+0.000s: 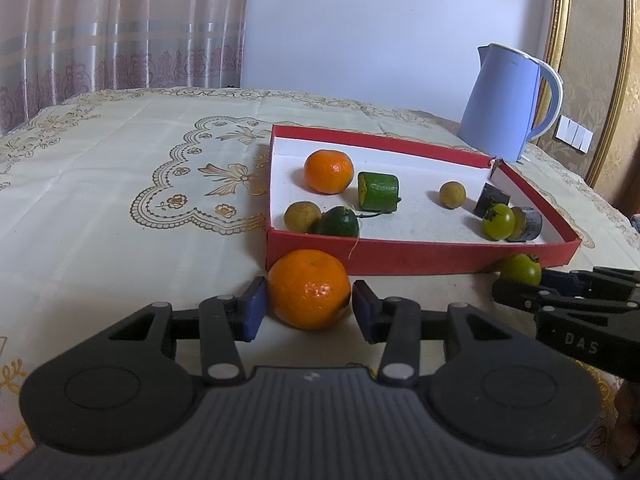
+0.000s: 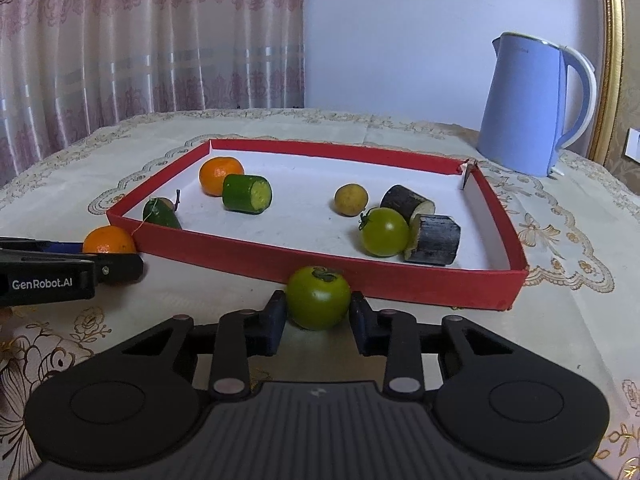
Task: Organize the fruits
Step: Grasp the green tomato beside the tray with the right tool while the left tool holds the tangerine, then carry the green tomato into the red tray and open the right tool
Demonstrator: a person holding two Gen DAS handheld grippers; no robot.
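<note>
Two grippers fill the lower part of each wrist view, working over a cream embroidered tablecloth (image 1: pixel 120 208). Behind it, pink patterned curtains (image 1: pixel 120 24) take the upper left of the frame and a pale blue kettle (image 2: pixel 528 108) stands at the upper right, beside the far right corner of the tray.

A red-walled tray (image 1: pixel 420 256) with a white floor sits in the middle of both views. Inside it lie an orange mandarin (image 1: pixel 329 171) at the back left, a green cucumber piece (image 1: pixel 378 192) just beside it, a dark green fruit (image 1: pixel 340 222) touching a tan round fruit (image 1: pixel 302 216) at the front left wall, a second tan round fruit (image 2: pixel 351 199) near the centre, and a green tomato (image 2: pixel 385 231) touching two dark cut chunks (image 2: pixel 434 239) at the right.

The left gripper (image 1: pixel 308 308), at bottom centre of its own view, has its blue-padded fingers (image 1: pixel 253 308) spread about a second mandarin (image 1: pixel 309 289) that rests on the cloth against the tray's front wall; the left pad looks to touch the peel, while the right shows a thin gap, so a firm grip cannot be told.

The right gripper (image 2: pixel 318 316) stands at bottom centre of its view with a second green tomato (image 2: pixel 318 298) between its fingers, on the cloth just before the tray's front wall. Both pads sit close against the fruit, though true contact is not clear.
</note>
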